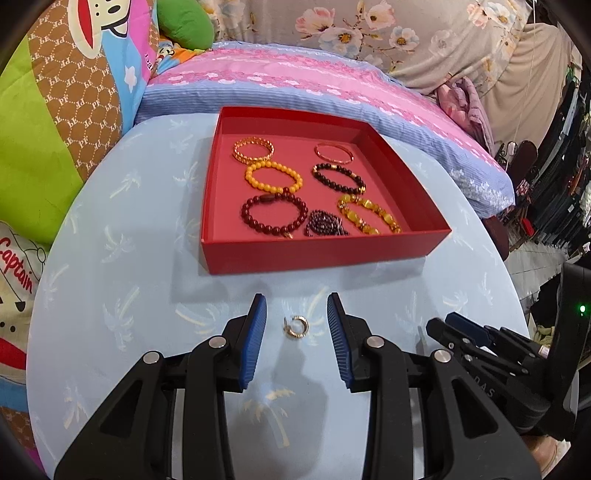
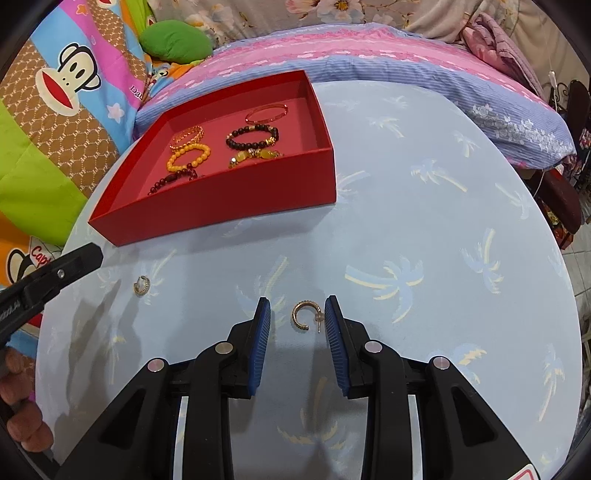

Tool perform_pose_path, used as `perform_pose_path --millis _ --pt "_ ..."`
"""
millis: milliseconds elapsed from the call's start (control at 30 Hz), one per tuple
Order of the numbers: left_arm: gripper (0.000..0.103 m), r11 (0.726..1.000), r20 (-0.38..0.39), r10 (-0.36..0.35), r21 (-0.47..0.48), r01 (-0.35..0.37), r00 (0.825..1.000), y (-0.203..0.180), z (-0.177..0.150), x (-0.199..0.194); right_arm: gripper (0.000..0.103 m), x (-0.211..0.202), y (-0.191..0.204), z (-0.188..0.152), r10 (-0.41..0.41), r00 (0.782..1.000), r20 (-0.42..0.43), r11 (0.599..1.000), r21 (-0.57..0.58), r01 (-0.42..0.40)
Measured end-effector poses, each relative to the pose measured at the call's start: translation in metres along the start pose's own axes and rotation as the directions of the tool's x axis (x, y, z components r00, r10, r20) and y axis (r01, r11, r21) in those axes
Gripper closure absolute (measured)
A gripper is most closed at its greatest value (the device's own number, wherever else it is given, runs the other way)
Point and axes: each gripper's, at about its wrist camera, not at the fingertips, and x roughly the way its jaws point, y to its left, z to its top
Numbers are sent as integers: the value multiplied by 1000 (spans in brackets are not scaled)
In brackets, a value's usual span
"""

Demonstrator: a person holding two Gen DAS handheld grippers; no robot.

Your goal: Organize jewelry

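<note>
Earrings (image 1: pixel 294 328) (image 2: pixel 305 316), ribbed gold C-hoops, lie between each gripper's spread blue ridged fingers (image 1: pixel 255 332) (image 2: pixel 334 332).

Round bench (image 1: pixel 129 258) covered in pale blue cloth with palm tree print. Far side: pink and blue striped pillow (image 1: pixel 295 85) touching bench edge. Left: bright cartoon monkey quilt (image 2: pixel 66 85), green cushion (image 2: pixel 173 40) on it. Far back: beige floral bedding (image 1: pixel 388 29). Right edge: dark cluttered area, tiled floor (image 1: pixel 539 258) partly visible, details unclear. Even indoor light.
</note>
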Motion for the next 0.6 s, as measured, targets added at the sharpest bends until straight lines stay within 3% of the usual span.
perform_pose_path --millis 300,600 --pt "70 1000 -54 6 4 -6 999 0 -14 13 85 4 1 -3 -31 1000 4 999 -15 31" --pt "70 1000 -80 19 18 -18 997 -4 -18 27 86 1 3 0 -10 1000 7 1000 -5 10"
